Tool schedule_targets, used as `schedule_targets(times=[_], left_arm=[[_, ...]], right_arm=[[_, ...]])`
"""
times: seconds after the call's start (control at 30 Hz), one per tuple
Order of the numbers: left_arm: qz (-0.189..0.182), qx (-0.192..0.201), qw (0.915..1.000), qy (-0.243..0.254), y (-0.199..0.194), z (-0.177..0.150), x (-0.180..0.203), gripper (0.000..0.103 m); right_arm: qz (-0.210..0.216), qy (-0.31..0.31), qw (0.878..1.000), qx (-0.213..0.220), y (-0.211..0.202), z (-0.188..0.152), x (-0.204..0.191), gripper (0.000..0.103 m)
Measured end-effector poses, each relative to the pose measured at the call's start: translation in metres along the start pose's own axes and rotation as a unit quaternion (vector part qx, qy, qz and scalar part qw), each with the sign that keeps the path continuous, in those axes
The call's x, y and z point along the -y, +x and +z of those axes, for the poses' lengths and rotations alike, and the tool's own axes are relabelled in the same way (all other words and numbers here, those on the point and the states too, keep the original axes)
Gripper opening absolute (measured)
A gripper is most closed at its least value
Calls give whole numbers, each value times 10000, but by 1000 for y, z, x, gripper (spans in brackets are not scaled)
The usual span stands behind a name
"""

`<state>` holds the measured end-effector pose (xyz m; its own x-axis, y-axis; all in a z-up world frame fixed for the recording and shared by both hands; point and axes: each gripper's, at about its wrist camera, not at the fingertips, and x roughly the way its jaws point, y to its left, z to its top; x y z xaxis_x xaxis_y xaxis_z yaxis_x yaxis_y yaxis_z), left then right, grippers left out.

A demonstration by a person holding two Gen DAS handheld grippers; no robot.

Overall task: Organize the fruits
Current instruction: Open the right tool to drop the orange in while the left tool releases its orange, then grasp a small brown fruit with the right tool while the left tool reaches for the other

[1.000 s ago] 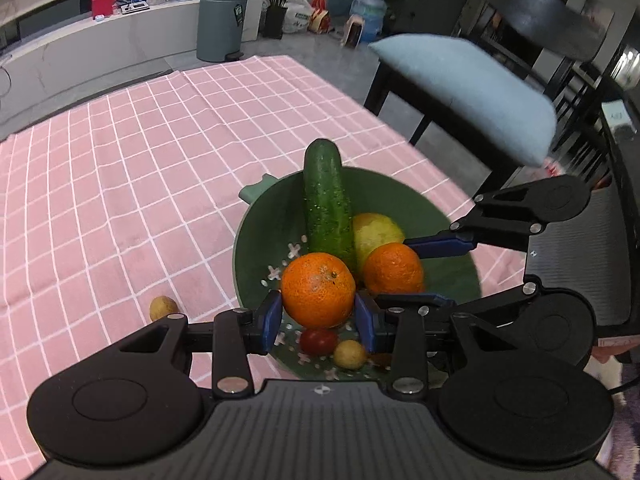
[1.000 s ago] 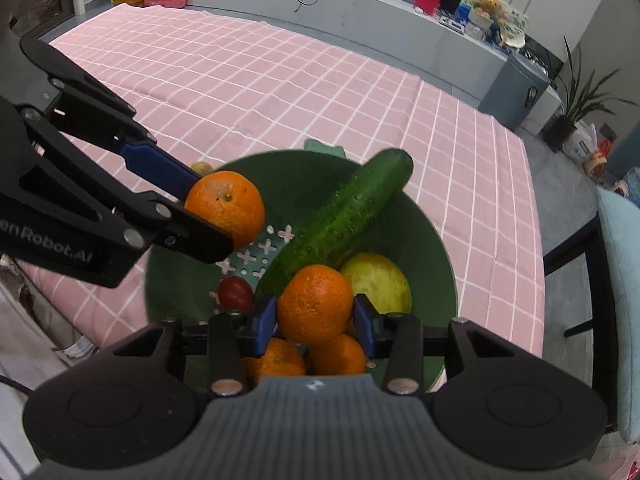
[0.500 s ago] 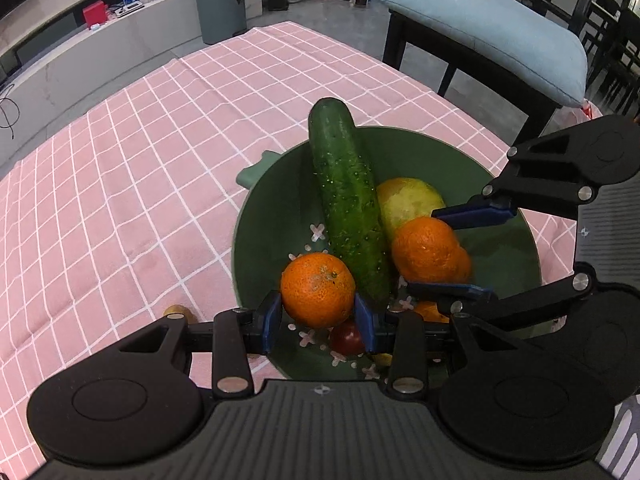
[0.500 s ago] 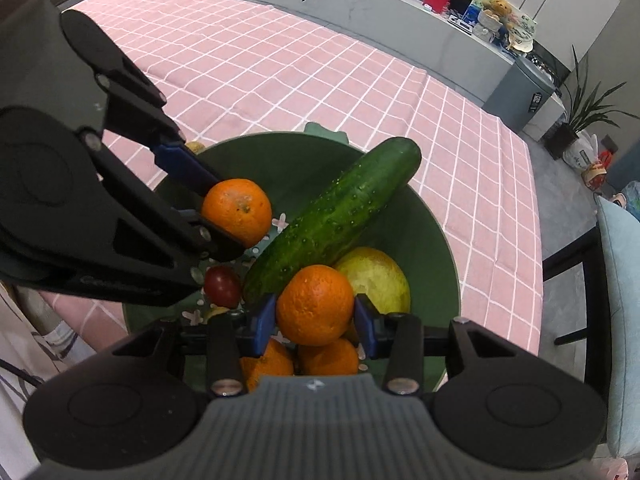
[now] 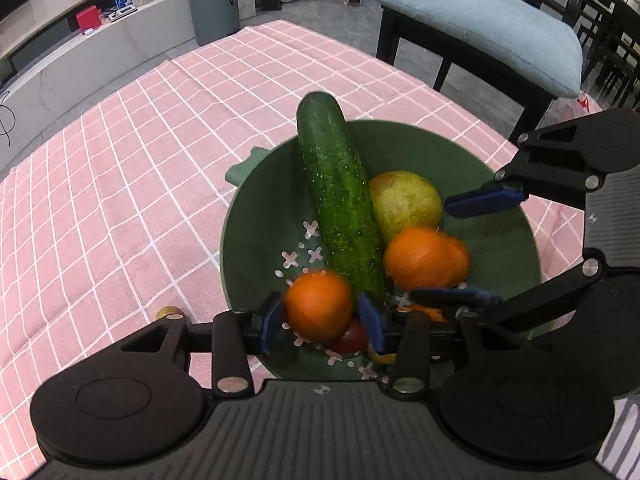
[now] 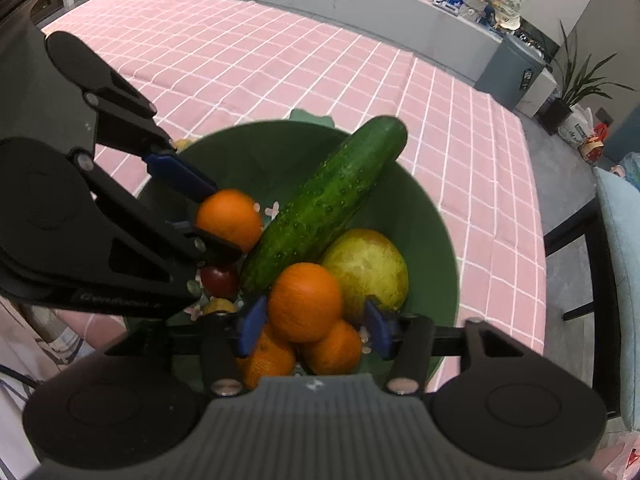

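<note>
— What colour is the bowl [image 5: 500,240]?
— Dark green, with little white flower shapes in its bottom. It sits on a pink cloth [image 5: 120,184] with white squares.
— And at twelve o'clock in it?
— A bumpy green cucumber [image 5: 340,200]. The oranges [image 6: 304,300] are bright orange, and the pear [image 6: 368,268] yellow-green.

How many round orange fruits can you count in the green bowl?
4: one between the left gripper's fingers beside the long green cucumber, one between the right gripper's fingers, two beneath that. Others may be hidden under the pile in the green bowl.
</note>
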<state>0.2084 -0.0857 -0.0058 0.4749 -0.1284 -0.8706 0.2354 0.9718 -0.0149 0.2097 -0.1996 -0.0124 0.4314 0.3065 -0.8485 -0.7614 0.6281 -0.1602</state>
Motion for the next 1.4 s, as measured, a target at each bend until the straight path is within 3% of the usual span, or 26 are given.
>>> schedule_targets(times=[0.07,0.17,0.23,0.43,0.8,1.4], left_arm=[[-20,91,10000,-28,-6,0,-1,60],[-3,221,9998,-23,-17,0,-3,62],[16,350,9994,27,-26,-2,-3,64],[11,700,9975,-12,-56,-9,-11,66],[-272,1213,9918,-301,-94,-36,-54,66],[-515,1051,9908,-680,-64,-82,-118,65]], right_arm=[[0,-2,10000,47,-4,1,0,58],[-97,-74,9999,91,-9,3,-3,61],[-199,-136,9996,146,-15,4,-6,68],[-324,-220,9985,391,-34,9,-15,68],[64,-306,9947,980,-59,33,-43,67],[461,-1957,9775,633,-35,69,-102,44]])
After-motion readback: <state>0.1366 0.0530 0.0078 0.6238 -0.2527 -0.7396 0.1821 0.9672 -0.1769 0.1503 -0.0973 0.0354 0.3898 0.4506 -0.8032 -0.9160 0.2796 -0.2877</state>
